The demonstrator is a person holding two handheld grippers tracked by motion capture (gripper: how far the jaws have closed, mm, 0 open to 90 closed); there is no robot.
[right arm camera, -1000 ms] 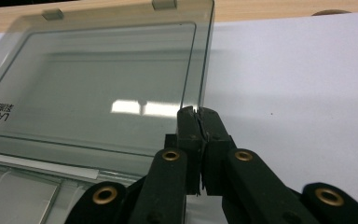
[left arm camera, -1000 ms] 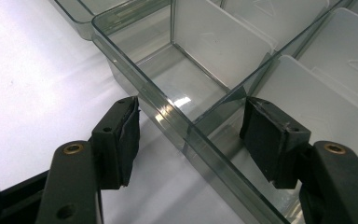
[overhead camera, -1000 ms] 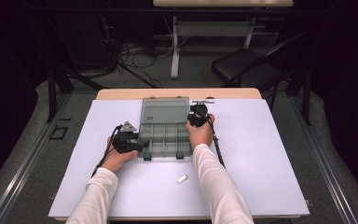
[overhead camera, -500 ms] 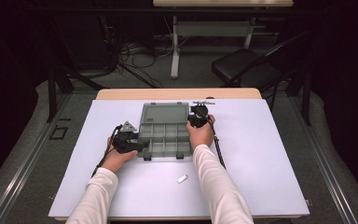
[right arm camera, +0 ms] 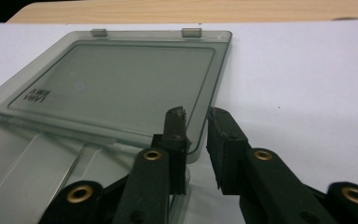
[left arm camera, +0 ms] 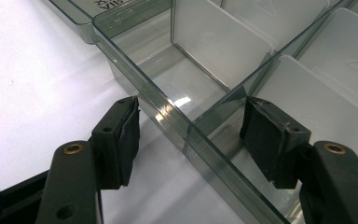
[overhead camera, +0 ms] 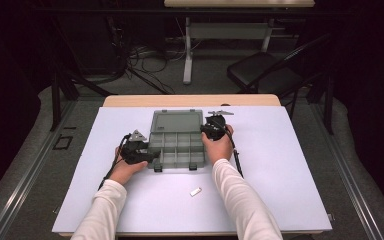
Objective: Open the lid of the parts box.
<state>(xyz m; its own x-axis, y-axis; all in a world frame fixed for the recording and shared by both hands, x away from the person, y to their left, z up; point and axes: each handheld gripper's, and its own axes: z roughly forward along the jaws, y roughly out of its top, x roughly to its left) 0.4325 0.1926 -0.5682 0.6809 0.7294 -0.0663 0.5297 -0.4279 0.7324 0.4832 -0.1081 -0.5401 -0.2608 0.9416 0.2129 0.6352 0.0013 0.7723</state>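
Observation:
A clear grey compartment box [overhead camera: 177, 147] lies open on the white table cover, its lid [overhead camera: 176, 121] folded flat behind it. My left gripper [overhead camera: 153, 154] is at the box's left side. In the left gripper view it [left arm camera: 192, 135] is open and straddles the box's wall [left arm camera: 163, 107], one jaw outside over the table and one inside an empty compartment. My right gripper [overhead camera: 204, 132] is at the box's right edge near the hinge. There its jaws [right arm camera: 196, 133] stand close together on the box's edge at the lid's [right arm camera: 121, 79] near corner.
A small white piece [overhead camera: 195, 191] lies on the white cover [overhead camera: 280, 165] in front of the box, between the person's forearms. The wooden table edge [overhead camera: 190, 100] runs along the back. A dark chair [overhead camera: 265, 72] and cables sit on the floor beyond.

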